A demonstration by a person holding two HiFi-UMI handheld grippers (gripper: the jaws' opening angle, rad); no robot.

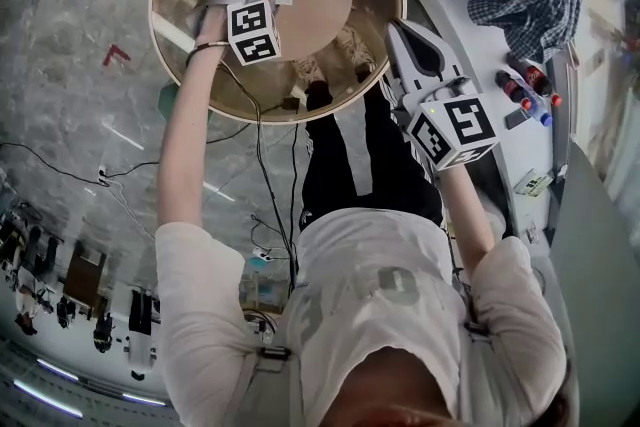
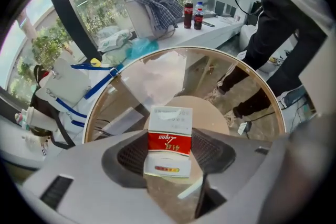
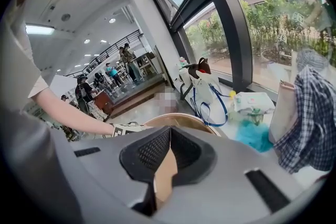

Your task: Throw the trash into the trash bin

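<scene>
Bright daylight pours through the windows (image 3: 273,23) — every view is fisheye-bent with dark vignetted corners, and the nearest parts look soft.

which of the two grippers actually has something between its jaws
The left gripper: its jaws grip a red and white box by its sides. The right gripper has its jaws together with nothing in them.

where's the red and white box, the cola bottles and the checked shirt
red and white box (image 2: 169,142): left gripper view, on its red band
cola bottles (image 2: 187,13): left gripper view, body of the bottle nearest the shirt
checked shirt (image 2: 160,8): left gripper view, on its draped folds
</scene>
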